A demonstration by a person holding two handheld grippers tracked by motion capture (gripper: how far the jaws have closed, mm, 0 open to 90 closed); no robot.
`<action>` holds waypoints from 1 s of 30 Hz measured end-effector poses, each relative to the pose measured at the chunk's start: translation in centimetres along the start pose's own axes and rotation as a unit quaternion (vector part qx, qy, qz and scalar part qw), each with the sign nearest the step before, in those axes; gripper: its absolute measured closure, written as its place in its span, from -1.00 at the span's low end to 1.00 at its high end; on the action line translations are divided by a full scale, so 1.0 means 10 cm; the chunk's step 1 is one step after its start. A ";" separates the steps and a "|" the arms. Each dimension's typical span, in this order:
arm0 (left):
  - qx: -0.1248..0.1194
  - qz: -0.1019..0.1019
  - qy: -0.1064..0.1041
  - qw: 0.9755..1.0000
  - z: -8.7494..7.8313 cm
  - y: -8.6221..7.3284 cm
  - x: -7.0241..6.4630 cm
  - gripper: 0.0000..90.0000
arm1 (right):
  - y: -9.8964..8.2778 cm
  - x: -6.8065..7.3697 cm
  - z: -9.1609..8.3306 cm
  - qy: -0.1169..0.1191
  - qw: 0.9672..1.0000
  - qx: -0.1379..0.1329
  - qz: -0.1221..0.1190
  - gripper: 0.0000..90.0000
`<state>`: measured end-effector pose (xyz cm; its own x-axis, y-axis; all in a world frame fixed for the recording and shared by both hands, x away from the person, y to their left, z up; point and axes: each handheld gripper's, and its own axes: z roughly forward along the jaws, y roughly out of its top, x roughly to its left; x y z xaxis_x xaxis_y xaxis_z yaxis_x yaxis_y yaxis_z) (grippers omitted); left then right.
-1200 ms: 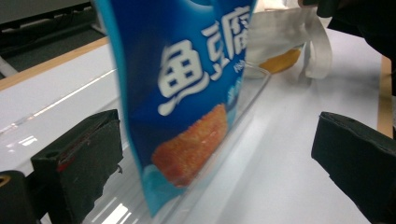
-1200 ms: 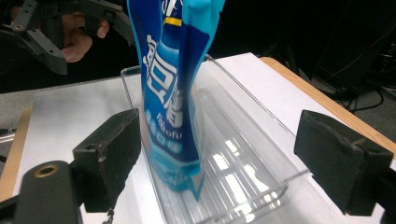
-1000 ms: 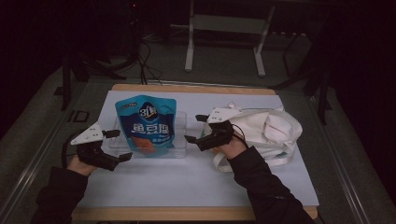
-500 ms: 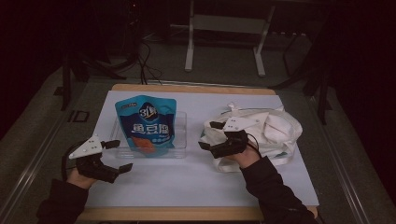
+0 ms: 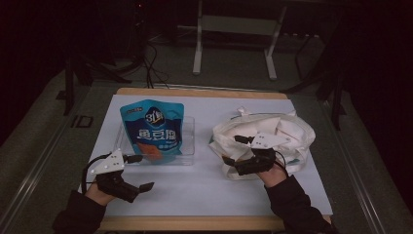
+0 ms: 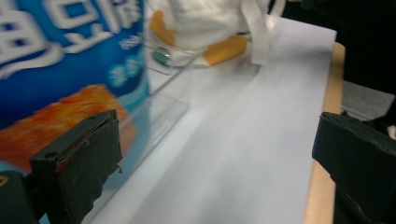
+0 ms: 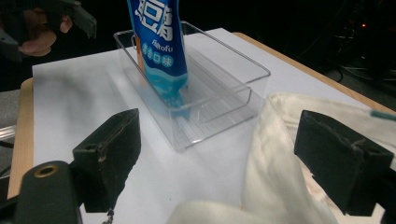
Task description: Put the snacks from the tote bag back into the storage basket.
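Snack pouch (image 5: pixel 152 130), top cropped in both gripper views, stands in clear bin (image 5: pixel 187 141).

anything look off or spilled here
Nothing spilled or damaged. The blue snack pouch leans upright in the clear bin, and the white cloth bag lies crumpled beside it. Both grippers' jaws stand open and empty.

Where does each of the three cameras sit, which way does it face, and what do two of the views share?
High view: above the person's side, looking forward and down on the table; both forearms and hands show.
Left gripper view: rides the left gripper, facing the blue pouch; its jaws show.
Right gripper view: rides the right gripper, over the cloth bag, facing the clear bin; the other hand shows.
Shared: pouch, bin, bag.
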<state>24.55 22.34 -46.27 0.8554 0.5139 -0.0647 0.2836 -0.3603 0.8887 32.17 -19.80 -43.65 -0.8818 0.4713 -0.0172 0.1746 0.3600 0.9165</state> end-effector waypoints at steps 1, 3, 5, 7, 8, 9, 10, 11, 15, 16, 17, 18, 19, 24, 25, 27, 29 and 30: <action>0.003 0.004 -0.006 1.000 0.03 0.01 -0.03 -0.96 | -0.02 0.00 -0.03 0.001 1.000 -0.002 0.003 -0.68; 0.003 0.007 -0.015 1.000 0.09 0.03 -0.08 -0.96 | -0.05 0.02 -0.08 0.000 1.000 0.000 0.005 -0.68; 0.005 0.011 -0.025 1.000 0.15 0.06 -0.13 -0.96 | -0.08 0.03 -0.12 -0.002 1.000 0.000 0.007 -0.68; 0.010 0.014 -0.037 0.999 0.22 0.08 -0.18 -0.96 | -0.11 0.05 -0.18 -0.006 1.000 -0.002 0.009 -0.68; 0.010 0.015 -0.045 0.999 0.26 0.09 -0.21 -0.96 | -0.12 0.05 -0.20 -0.009 1.000 -0.006 0.015 -0.68; 0.013 0.017 -0.052 0.998 0.30 0.10 -0.23 -0.96 | -0.14 0.06 -0.23 -0.011 1.000 -0.008 0.018 -0.68; 0.017 0.022 -0.057 0.998 0.33 0.11 -0.26 -0.96 | -0.15 0.06 -0.26 -0.013 1.000 -0.008 0.020 -0.68; 0.020 0.025 -0.062 0.998 0.37 0.12 -0.28 -0.96 | -0.17 0.06 -0.28 -0.016 1.000 -0.010 0.022 -0.68; 0.022 0.026 -0.082 0.996 0.50 0.16 -0.36 -0.96 | -0.23 0.06 -0.36 -0.025 0.999 -0.012 0.028 -0.68; 0.023 0.028 -0.084 0.996 0.53 0.17 -0.38 -0.96 | -0.25 0.05 -0.38 -0.028 0.999 -0.012 0.028 -0.68; 0.023 0.031 -0.085 0.996 0.56 0.18 -0.40 -0.96 | -0.27 0.06 -0.39 -0.031 0.999 -0.012 0.029 -0.68; 0.024 0.032 -0.086 0.995 0.60 0.19 -0.41 -0.96 | -0.29 0.06 -0.41 -0.035 0.999 -0.012 0.030 -0.68; 0.025 0.036 -0.085 0.995 0.63 0.20 -0.42 -0.96 | -0.31 0.06 -0.43 -0.041 0.999 -0.010 0.028 -0.68; 0.030 0.039 -0.091 0.995 0.77 0.23 -0.45 -0.96 | -0.40 0.07 -0.48 -0.051 0.999 0.003 0.018 -0.68; 0.033 0.039 -0.092 0.994 0.80 0.24 -0.46 -0.96 | -0.41 0.07 -0.49 -0.052 0.998 0.004 0.019 -0.68; 0.031 0.036 -0.096 0.994 0.85 0.25 -0.48 -0.96 | -0.44 0.09 -0.53 -0.056 0.998 0.006 0.022 -0.68; 0.033 0.043 -0.092 0.994 0.89 0.26 -0.50 -0.96 | -0.46 0.09 -0.57 -0.063 0.998 0.007 0.019 -0.68; 0.032 0.041 -0.090 0.995 0.92 0.26 -0.52 -0.96 | -0.48 0.10 -0.59 -0.065 0.998 0.007 0.021 -0.68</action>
<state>24.84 11.60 -47.80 0.9393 0.3342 -0.0781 0.2311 -0.4475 0.8639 27.90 -25.77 -45.70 -0.8093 0.5865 -0.0323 0.2160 0.3483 0.9121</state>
